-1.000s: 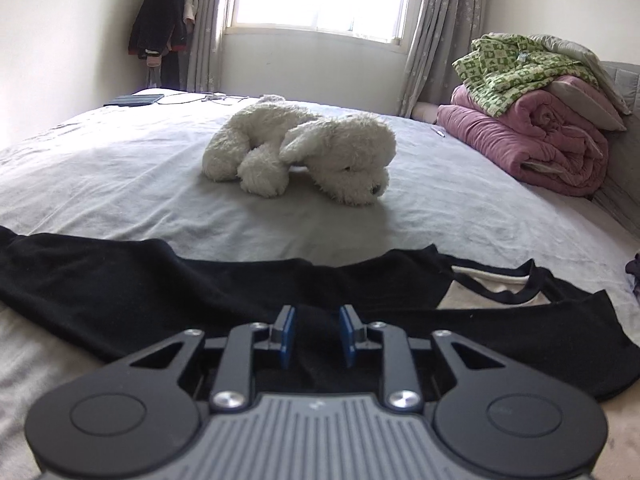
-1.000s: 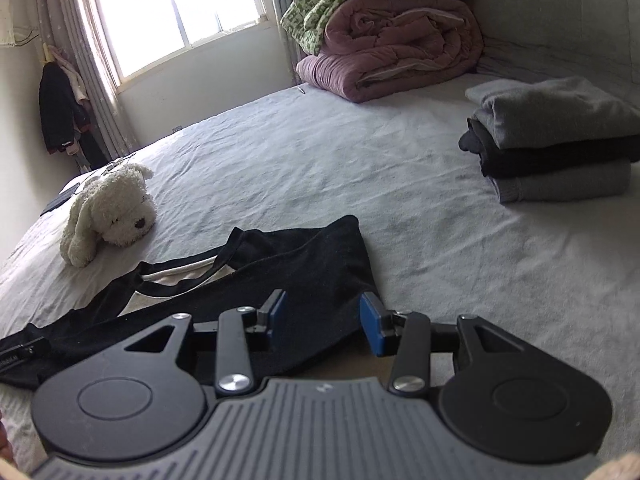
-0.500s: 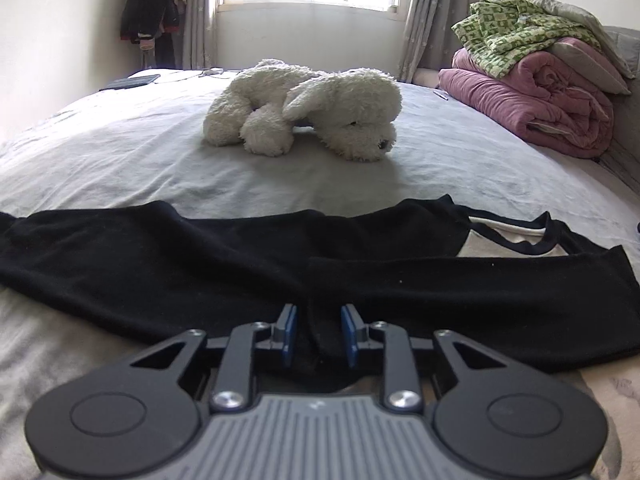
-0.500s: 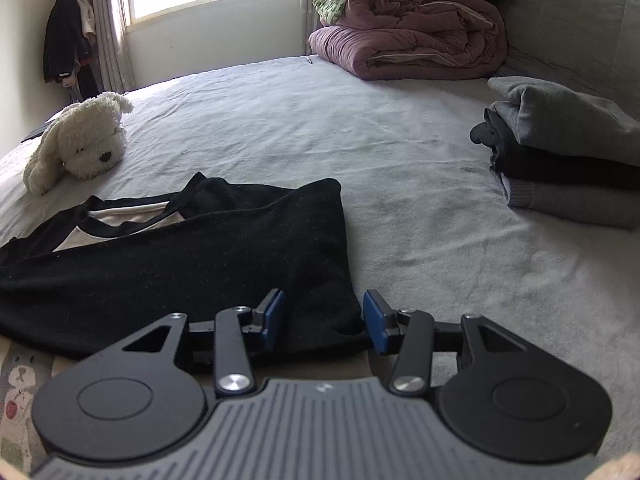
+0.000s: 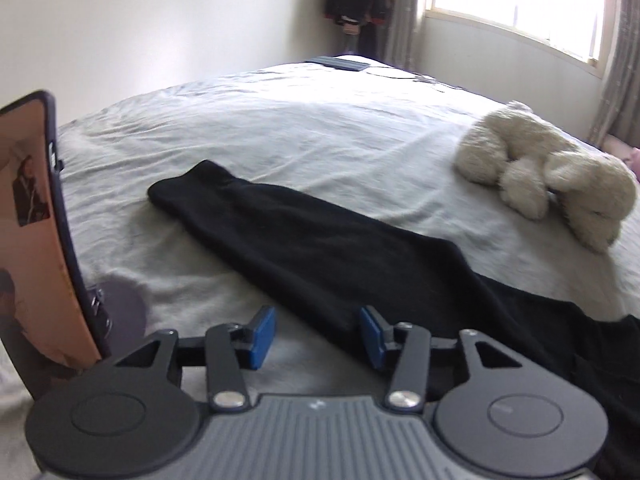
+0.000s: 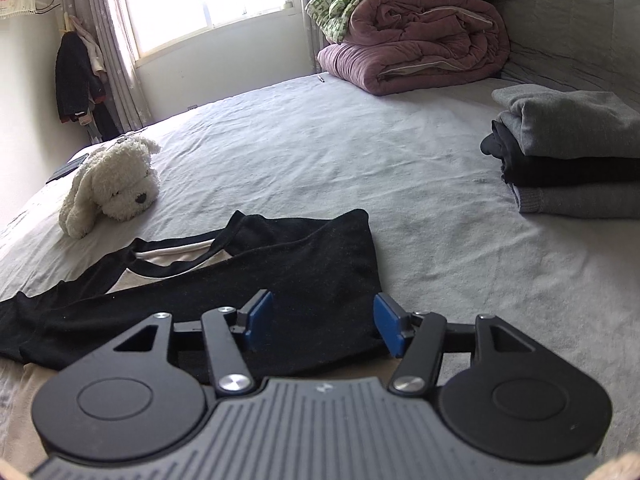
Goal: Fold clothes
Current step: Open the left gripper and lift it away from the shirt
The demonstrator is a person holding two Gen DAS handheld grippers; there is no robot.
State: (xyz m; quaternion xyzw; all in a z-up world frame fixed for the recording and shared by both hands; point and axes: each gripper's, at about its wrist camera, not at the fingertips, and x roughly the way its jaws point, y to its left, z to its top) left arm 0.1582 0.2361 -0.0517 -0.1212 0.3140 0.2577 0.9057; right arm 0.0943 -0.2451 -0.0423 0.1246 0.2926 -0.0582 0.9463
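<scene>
A black long-sleeved top with a cream chest panel [image 6: 224, 276] lies flat on the grey bed sheet [image 6: 360, 160]. In the left wrist view one black sleeve [image 5: 288, 240] stretches out to the far left. My left gripper [image 5: 316, 336] is open and empty, low over the near edge of that sleeve. My right gripper [image 6: 320, 326] is open and empty, just above the top's folded right part, whose near edge lies between the blue pads [image 6: 260, 320].
A white plush dog [image 6: 112, 188] [image 5: 548, 172] lies beyond the top. Folded grey and black clothes [image 6: 572, 152] are stacked at the right. Rolled pink and green quilts [image 6: 416, 44] sit at the bed's head. A propped phone [image 5: 36, 232] stands at the left edge.
My left gripper has let go of the black cloth, opened and swung left toward the outstretched sleeve. My right gripper has opened wider and stayed over the top's right part.
</scene>
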